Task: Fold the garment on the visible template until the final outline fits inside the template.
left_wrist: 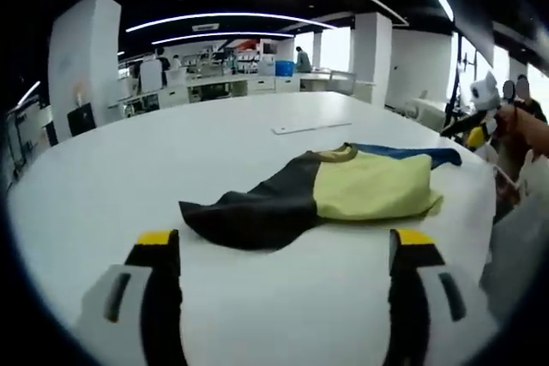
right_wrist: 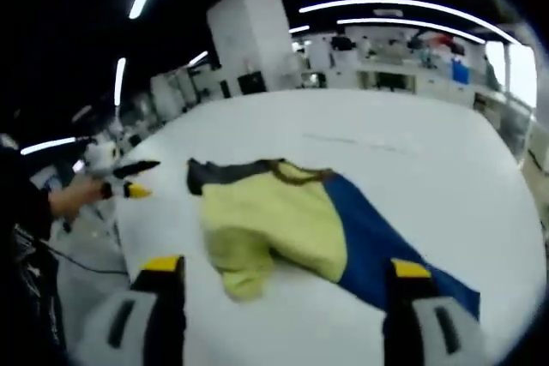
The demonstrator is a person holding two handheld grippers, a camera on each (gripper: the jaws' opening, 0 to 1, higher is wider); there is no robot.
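I see a big white table (left_wrist: 214, 152) across both views, open-plan room with white pillars and ceiling light strips behind it. No bins or containers that I can make out on the table; the garment lies straight on the bare top.

Garment (left_wrist: 317, 195) in the left gripper view: centre, running toward 2 o'clock, crumpled flat heap. Black panel at 8 o'clock end, pale yellow panel in the middle, blue strip at the far 2 o'clock edge. In the right gripper view the same garment (right_wrist: 300, 225) sits centre to 5 o'clock: yellow in the middle, blue running down to 5 o'clock, dark collar edge at 10 o'clock.

A thin pale strip (left_wrist: 310, 128) lies on the table past the garment at 12 o'clock; can't tell whether that's part of the template.

Left gripper (left_wrist: 287, 250): jaws spread wide, nothing between them, yellow tips just short of the garment, not touching.

Right gripper (right_wrist: 287, 272): jaws wide apart, gripping nothing, garment's near edge between the tips.

A person's hand (right_wrist: 73, 196) at 9 o'clock in the right gripper view holds another yellow-tipped tool off the table edge.
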